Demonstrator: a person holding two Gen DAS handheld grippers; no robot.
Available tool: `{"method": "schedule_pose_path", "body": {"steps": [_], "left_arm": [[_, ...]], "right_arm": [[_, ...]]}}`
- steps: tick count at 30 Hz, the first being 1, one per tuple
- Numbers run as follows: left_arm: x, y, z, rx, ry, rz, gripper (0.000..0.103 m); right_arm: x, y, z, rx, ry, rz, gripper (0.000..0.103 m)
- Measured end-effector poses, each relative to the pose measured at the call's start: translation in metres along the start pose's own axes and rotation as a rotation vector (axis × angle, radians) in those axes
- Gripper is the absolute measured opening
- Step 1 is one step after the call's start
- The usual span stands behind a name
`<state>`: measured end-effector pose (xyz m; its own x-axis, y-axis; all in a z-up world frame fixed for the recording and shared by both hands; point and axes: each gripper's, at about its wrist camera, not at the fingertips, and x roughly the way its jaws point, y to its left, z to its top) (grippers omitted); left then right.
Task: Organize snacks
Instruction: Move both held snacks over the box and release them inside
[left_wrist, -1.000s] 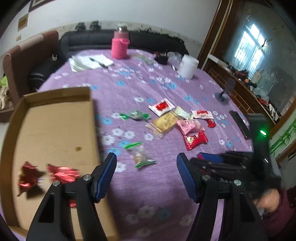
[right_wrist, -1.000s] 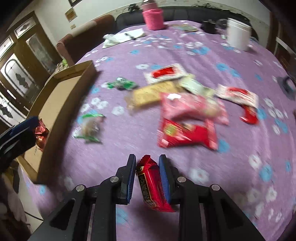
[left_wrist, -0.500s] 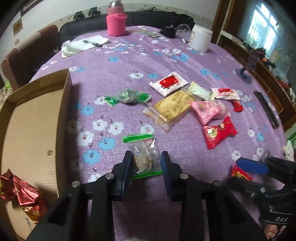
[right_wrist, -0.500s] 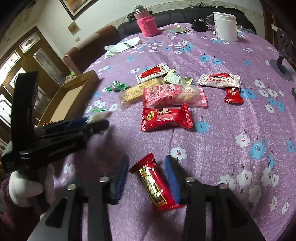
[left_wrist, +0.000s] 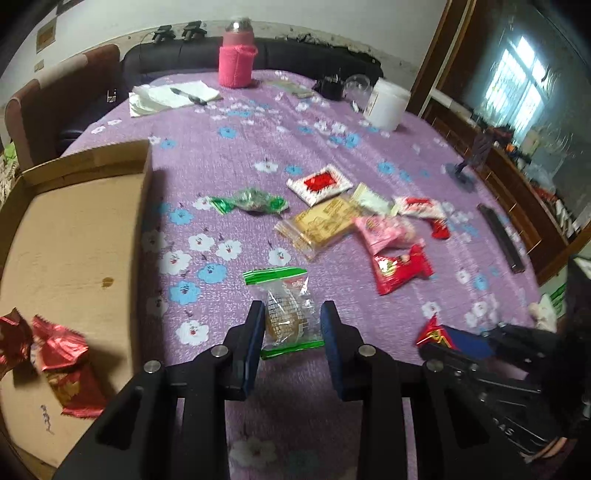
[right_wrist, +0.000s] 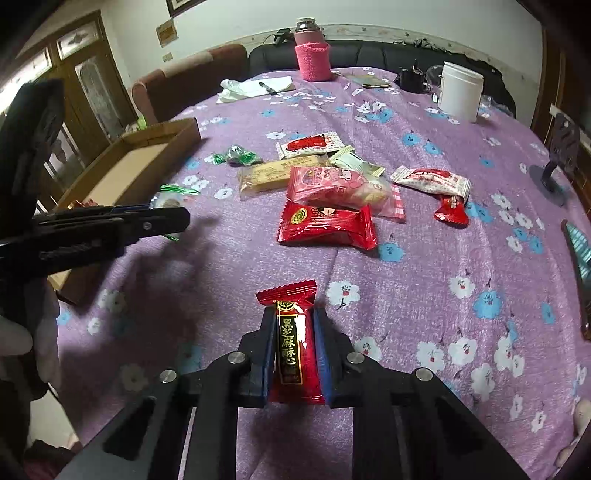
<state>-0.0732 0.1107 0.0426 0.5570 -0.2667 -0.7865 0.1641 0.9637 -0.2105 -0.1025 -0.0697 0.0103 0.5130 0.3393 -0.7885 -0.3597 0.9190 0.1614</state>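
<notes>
Left gripper (left_wrist: 291, 325) is clamped on a clear green-edged snack bag (left_wrist: 286, 308), which lies on the purple flowered tablecloth (left_wrist: 236, 147) just right of the cardboard box (left_wrist: 74, 236). Two red wrapped snacks (left_wrist: 55, 354) lie in the box's near left corner. Right gripper (right_wrist: 293, 341) is closed on a red bar-shaped snack (right_wrist: 291, 332), held upright between the pads at the near edge. The remaining loose packets (right_wrist: 332, 184) lie clustered mid-table, further away.
</notes>
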Motion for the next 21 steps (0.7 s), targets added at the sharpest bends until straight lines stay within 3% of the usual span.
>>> {"method": "schedule_pose_path", "body": {"steps": [6, 10, 21], "left_arm": [[-0.040, 0.025, 0.002, -0.072, -0.078, -0.041, 0.030], [-0.064, 0.052, 0.004, -0.121, -0.129, -0.029, 0.030], [-0.085, 0.151, 0.013, -0.256, -0.165, 0.104, 0.030]], "right_arm": [[-0.020, 0.006, 0.007, 0.014, -0.060, 0.021, 0.021], [-0.029, 0.021, 0.024, -0.002, -0.080, 0.052, 0.021], [-0.014, 0.102, 0.085, -0.039, -0.061, 0.261, 0.021]]}}
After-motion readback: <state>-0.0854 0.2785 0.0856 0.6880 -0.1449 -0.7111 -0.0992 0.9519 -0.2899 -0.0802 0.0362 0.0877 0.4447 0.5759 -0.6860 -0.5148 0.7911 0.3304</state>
